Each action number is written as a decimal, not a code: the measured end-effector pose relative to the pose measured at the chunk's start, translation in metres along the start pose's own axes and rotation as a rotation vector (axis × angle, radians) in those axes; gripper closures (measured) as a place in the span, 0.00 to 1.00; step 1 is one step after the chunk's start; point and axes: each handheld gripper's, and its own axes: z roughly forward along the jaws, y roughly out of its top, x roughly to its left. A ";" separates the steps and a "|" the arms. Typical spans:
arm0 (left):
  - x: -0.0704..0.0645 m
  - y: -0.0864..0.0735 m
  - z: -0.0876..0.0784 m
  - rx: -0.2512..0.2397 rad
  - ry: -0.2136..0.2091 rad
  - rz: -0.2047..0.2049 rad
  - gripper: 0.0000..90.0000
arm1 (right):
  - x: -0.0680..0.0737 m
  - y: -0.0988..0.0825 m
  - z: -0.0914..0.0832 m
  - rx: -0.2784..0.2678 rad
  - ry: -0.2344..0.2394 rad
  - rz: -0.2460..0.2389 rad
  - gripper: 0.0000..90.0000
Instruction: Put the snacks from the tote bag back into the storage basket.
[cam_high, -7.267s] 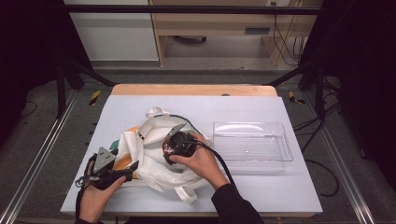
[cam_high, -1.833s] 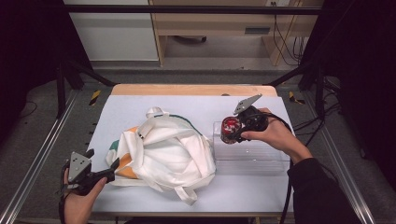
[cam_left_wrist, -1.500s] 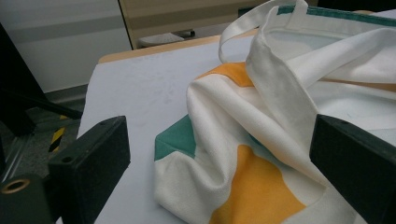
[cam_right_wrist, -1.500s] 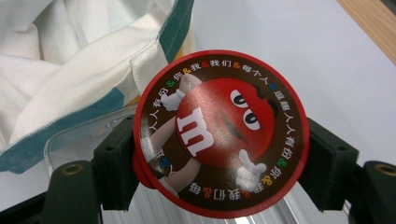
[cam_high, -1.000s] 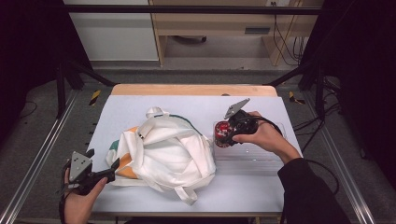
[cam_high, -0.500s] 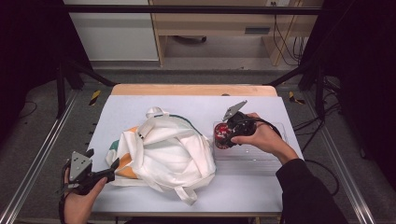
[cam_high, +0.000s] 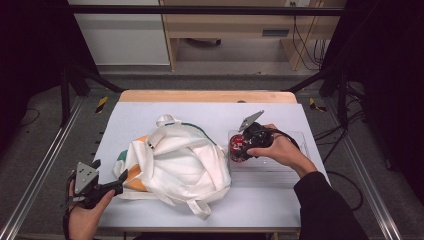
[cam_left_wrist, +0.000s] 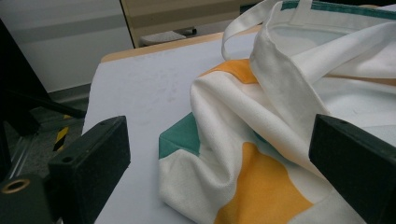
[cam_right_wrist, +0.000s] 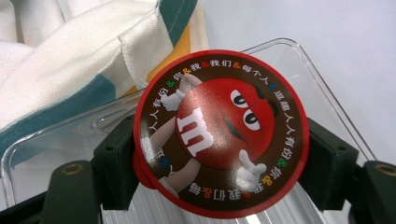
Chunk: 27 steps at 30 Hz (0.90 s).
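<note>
In the high view, the right gripper holds a small red candy tub over the left end of a clear plastic tray that lies on the pale table. The right hand wraps the gripper's body, forearm coming in from the lower right in a dark sleeve, the gripper pointing left across the table. A white cloth bag with orange and green patches lies crumpled just left of the tray. The left gripper sits at the table's near left corner, left hand below it, pointing right at the bag's corner.

In the left gripper view, the jaws stand wide apart with nothing pressed between them; the bag's green and orange corner lies on the table between and beyond them.

In the right gripper view, the tub is round, with a red rim and a brown lid bearing a red cartoon candy figure and a ring of small writing. Its lid faces the camera. The jaws clamp its sides, left and right. Below it is the ribbed tray, with the bag at the upper left.
</note>
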 end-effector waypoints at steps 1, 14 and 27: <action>0.000 0.000 0.000 0.000 0.000 0.000 0.06 | 0.000 0.000 0.000 -0.002 0.003 0.000 0.29; 0.000 0.000 0.000 -0.001 0.001 0.000 0.06 | -0.001 -0.001 0.005 0.017 0.006 -0.001 0.29; 0.000 0.000 -0.001 -0.002 -0.001 0.001 0.06 | -0.001 -0.005 0.012 0.031 0.017 0.016 0.29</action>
